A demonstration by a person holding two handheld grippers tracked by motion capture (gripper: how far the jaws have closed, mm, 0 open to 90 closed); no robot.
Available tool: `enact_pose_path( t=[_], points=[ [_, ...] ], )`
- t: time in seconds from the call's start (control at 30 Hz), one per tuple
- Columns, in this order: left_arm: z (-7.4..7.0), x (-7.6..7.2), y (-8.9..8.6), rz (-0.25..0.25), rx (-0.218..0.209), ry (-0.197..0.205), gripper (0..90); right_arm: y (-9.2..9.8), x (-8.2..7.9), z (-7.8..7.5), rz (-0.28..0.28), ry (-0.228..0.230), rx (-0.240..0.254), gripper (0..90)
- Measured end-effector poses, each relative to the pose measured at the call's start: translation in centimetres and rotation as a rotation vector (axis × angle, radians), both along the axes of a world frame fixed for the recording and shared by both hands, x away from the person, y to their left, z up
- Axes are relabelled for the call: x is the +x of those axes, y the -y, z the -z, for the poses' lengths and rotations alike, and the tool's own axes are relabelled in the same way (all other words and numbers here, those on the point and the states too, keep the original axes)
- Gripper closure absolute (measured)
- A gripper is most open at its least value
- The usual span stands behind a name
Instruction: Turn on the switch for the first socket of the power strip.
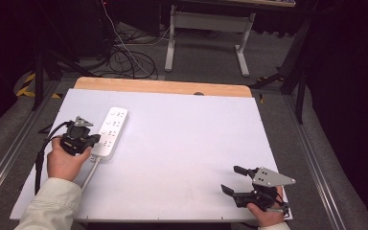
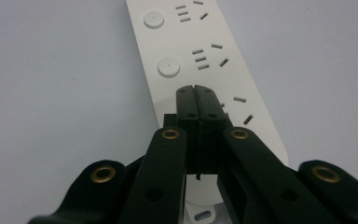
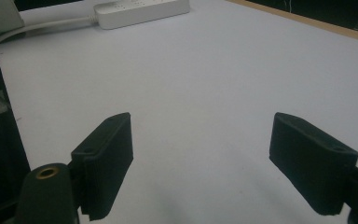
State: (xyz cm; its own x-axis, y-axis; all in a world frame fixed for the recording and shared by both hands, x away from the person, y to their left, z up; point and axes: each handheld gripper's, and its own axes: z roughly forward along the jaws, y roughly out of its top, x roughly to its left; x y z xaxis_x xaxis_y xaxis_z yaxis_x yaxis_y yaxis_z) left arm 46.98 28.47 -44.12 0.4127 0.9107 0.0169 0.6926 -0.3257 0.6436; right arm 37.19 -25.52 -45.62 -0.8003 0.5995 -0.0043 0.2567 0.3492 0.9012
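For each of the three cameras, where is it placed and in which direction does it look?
High view: above the person's side, looking forward and down on the table; shows both hands, the left gripper and right gripper.
Left gripper view: rides on the left gripper, looking down along its shut jaws at the power strip.
Right gripper view: rides on the right gripper, looking across the table between open jaws.
Shared: all three show the power strip.

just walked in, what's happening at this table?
A person works a white power strip with two handheld grippers. The left gripper, jaws shut with nothing between them, sits tip-down over the strip's near end, by its round buttons, as if to press one; whether it touches is unclear. The right gripper rests open at the white table's near right corner.
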Motion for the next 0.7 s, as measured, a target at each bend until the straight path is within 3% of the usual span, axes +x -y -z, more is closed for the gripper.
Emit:
enact_pose_path(
  t=[0.3,0.7],
  points=[
    [0.46,0.32,0.24,0.006,0.022,-0.029,90.0,-0.01,-0.03,-0.01,-0.001,-0.001,-0.001,21.9],
    [0.68,0.2,0.2,0.002,0.032,-0.003,90.0,0.03,-0.08,-0.04,-0.003,-0.001,0.003,21.9]
  ],
)
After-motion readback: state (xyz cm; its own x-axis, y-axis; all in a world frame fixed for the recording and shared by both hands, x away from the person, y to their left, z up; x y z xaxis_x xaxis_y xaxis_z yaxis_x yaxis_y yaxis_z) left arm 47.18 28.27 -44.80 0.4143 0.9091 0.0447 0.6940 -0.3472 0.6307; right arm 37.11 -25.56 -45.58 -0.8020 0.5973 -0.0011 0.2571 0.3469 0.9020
